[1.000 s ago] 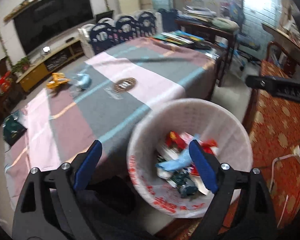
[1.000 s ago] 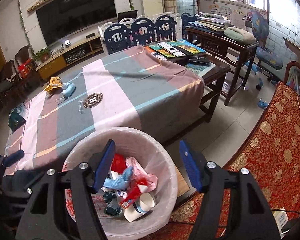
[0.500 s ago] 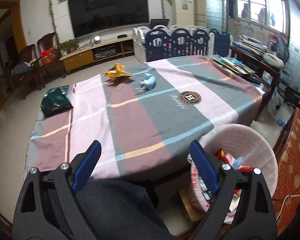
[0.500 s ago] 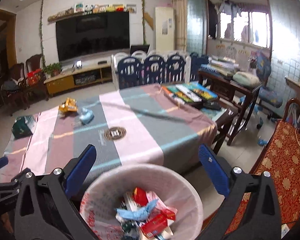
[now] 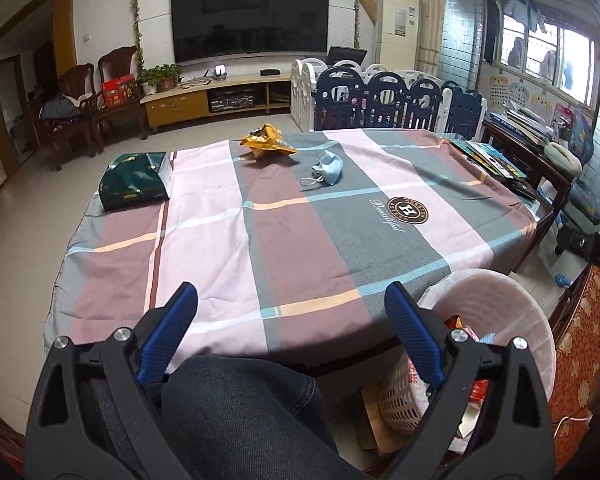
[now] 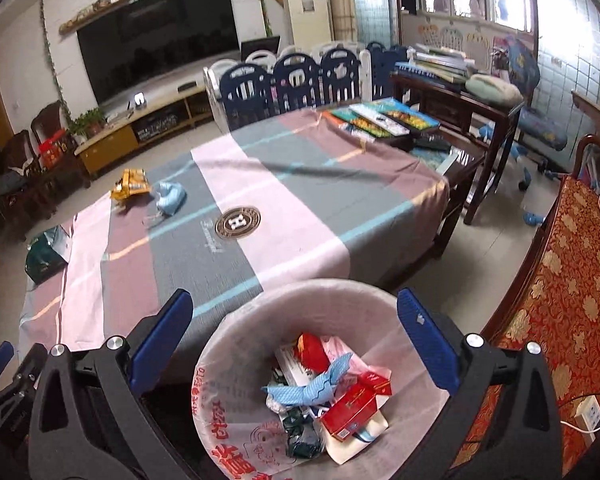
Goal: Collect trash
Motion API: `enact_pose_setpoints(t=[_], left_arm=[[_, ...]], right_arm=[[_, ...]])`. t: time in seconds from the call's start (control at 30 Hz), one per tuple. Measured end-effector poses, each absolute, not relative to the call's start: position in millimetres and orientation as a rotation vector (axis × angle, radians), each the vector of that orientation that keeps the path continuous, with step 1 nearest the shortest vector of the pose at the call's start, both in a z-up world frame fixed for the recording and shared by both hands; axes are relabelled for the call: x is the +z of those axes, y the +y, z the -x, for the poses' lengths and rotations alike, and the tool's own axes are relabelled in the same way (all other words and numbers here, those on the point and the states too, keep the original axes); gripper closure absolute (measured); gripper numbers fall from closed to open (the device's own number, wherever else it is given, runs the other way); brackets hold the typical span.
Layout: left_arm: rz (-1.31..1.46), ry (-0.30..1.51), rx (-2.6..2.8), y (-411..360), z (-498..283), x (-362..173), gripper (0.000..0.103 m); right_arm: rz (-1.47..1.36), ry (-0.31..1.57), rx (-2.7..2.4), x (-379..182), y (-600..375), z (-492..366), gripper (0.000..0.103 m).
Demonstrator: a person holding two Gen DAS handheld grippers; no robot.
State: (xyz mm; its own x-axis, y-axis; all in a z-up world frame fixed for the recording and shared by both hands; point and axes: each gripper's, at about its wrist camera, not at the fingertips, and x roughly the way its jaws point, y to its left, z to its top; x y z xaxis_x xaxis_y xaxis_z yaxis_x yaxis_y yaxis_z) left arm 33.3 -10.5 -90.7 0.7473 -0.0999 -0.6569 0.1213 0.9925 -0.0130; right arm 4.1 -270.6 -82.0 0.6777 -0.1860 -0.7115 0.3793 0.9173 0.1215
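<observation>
Bin [image 6: 236,344] is holding several wrappers; yellow snack bag [image 5: 266,142] and face mask [image 5: 326,168] are lying near the table's far edge, uncollected. Right gripper [image 6: 294,334] is hanging spread and empty over the bin; left gripper [image 5: 292,336] is opening, empty.

Both wrist cameras look forward and downward from the near edge of the table [image 5: 300,220], toward the television [image 5: 250,20] wall. The left view sits over the person's knee, facing squarely across the table. The right view hangs close above the bin [image 6: 236,344] beside the table. Both share the tablecloth, bin and television.
</observation>
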Motion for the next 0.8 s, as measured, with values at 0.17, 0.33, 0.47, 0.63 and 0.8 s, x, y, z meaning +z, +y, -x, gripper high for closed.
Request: enact_pose_setpoints(t=[0.17,0.33,0.47,0.63,0.8], left_arm=[[-0.031,0.719,-0.068,8,-54,-99,0.009],[-0.028,0.685,0.028,39,-107,-89,0.009],[0.027,0.666,0.062,62,-148,-87,0.028],[0.024,0.702,0.099,78,-191,-109,0.036],[0.121,0.767,0.110,103,-211,-138,0.028]], right_arm=[[-0.237,0.849,-0.281,-107,-253,-35,0.006],[-0.230,0.886,-0.156,-117,-228,-94,0.036],[-0.174,0.879,-0.061,-120,-194,-164,0.053],[-0.097,0.916,0.000,-148,-154,-279,0.053],[-0.155,1.024,-0.019,-192,-146,-386,0.037]])
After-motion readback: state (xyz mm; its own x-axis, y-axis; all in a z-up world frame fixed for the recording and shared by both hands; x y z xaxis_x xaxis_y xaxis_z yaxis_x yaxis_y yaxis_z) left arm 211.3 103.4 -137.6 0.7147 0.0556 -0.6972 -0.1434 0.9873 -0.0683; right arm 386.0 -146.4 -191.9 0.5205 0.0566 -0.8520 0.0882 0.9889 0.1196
